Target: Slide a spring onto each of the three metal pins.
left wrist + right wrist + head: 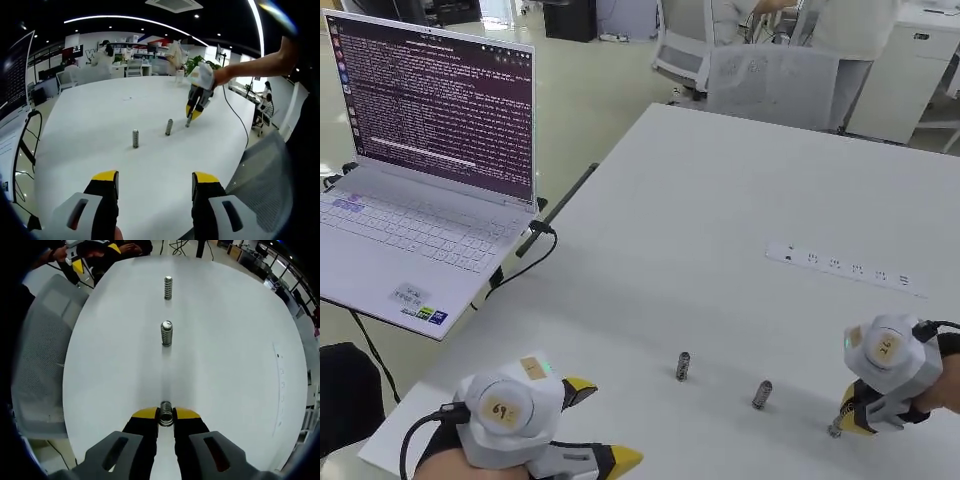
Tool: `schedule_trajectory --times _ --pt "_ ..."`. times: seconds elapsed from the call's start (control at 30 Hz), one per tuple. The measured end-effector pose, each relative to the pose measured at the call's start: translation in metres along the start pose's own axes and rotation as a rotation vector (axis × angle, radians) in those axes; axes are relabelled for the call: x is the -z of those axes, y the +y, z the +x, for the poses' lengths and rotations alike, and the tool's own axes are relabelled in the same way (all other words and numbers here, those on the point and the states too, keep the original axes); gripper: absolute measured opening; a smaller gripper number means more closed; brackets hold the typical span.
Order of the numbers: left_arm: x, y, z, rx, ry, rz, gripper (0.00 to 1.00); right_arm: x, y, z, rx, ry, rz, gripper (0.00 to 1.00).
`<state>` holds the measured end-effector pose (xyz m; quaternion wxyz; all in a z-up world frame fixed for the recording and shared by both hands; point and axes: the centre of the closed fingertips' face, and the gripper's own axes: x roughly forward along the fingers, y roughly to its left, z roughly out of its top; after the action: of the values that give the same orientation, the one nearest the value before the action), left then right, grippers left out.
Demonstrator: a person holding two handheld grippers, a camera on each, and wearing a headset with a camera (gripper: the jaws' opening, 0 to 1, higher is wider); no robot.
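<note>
Three springs in a row on the table (720, 200). Two (166, 333) (168, 287) stand upright and free, each round a pin. The third spring (166, 416) is upright at the table edge, clamped between the right gripper's (848, 420) jaws. Left gripper (155, 176): jaws spread, nothing held, well apart from the row. Its sticker (503, 411) reads "69". One laptop (420, 170), its screen text too small to read. One power strip (845, 268).

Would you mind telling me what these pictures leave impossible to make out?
Right gripper view: whether the held spring has a pin inside; the right gripper's jaws cover it.
Head view: the laptop's screen text, too small.
Head view: the left gripper, cropped by the bottom edge.
</note>
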<state>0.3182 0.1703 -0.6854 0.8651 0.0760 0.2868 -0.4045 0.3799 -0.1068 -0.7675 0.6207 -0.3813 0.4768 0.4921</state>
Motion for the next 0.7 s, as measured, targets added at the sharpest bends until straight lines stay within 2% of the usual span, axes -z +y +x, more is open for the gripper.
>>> schedule_trajectory --times 0.33,0.7 --pt "-0.005 0.002 0.001 0.0 0.001 0.009 0.54 0.005 -0.003 0.013 -0.005 0.012 0.014 0.09" --pt "-0.008 0.001 0.003 0.005 0.001 0.016 0.54 0.006 -0.004 0.008 0.006 0.001 0.031 0.13"
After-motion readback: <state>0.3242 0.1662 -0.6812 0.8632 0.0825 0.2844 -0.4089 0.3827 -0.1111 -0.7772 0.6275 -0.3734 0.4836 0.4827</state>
